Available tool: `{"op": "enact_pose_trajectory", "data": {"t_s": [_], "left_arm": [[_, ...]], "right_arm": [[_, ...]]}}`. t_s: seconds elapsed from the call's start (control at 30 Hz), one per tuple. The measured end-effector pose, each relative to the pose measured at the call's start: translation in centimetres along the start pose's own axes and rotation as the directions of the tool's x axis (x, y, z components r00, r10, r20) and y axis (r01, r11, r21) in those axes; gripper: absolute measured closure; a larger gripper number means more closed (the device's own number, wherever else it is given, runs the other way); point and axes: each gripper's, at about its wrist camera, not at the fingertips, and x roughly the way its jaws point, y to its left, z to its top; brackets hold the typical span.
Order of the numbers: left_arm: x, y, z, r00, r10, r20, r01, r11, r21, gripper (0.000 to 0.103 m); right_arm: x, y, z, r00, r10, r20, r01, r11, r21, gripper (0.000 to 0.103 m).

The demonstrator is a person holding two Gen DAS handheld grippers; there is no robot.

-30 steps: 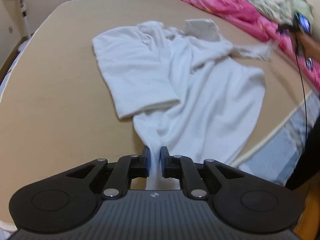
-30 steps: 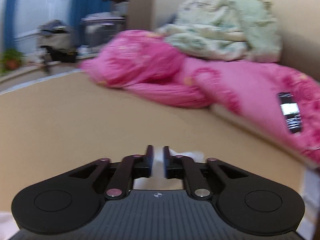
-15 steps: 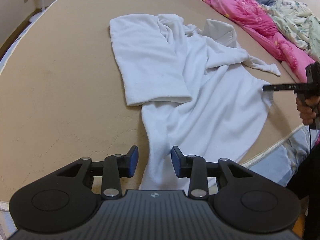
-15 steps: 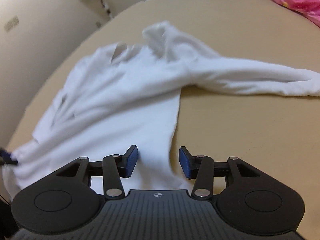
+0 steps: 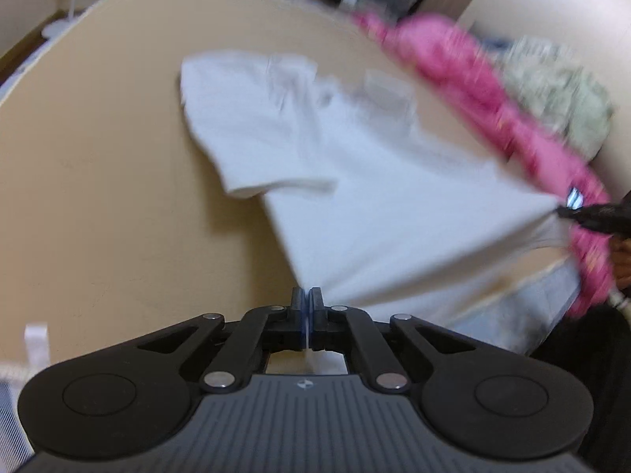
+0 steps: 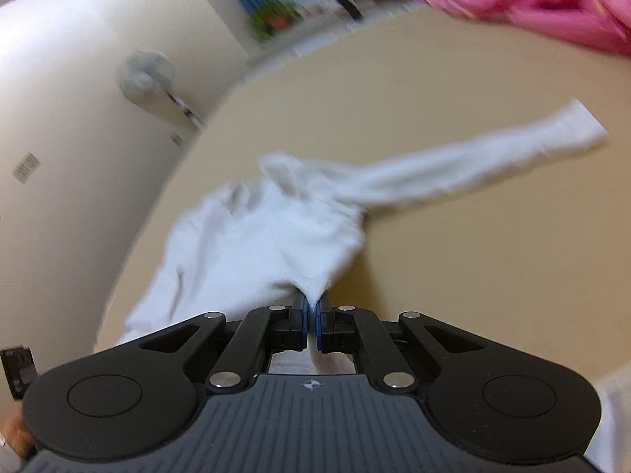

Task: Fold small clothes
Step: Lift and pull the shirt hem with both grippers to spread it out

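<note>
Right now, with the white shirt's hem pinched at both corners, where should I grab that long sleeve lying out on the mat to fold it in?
Take the long sleeve at its cuff end, coming from above and from the far side of the white shirt. It lies flat and straight on the tan mat, pointing away from the body, so the cuff is free. The left gripper and right gripper are both shut on the hem.

One white long-sleeved cotton garment (image 5: 355, 181). One pink floral quilt (image 5: 493, 106). One pale green patterned blanket (image 5: 560, 98). One standing fan (image 6: 146, 77). Two black grippers (image 5: 306, 295).
</note>
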Motion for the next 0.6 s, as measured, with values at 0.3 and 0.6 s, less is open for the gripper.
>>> {"op": "enact_pose_trajectory", "data": {"t_s": [0.3, 0.6], "left_arm": [[1.6, -0.8, -0.7, 0.994, -0.044, -0.100, 0.044, 0.999, -0.005, 0.095], [6.3, -2.4, -1.4, 0.981, 0.051, -0.187, -0.049, 0.999, 0.014, 0.075]], "right_arm": [[6.4, -4.7, -5.9, 0.964, -0.226, -0.141, 0.228, 0.974, -0.004, 0.083], [8.9, -4.0, -6.5, 0.949, -0.257, -0.183, 0.246, 0.966, -0.082, 0.067]]}}
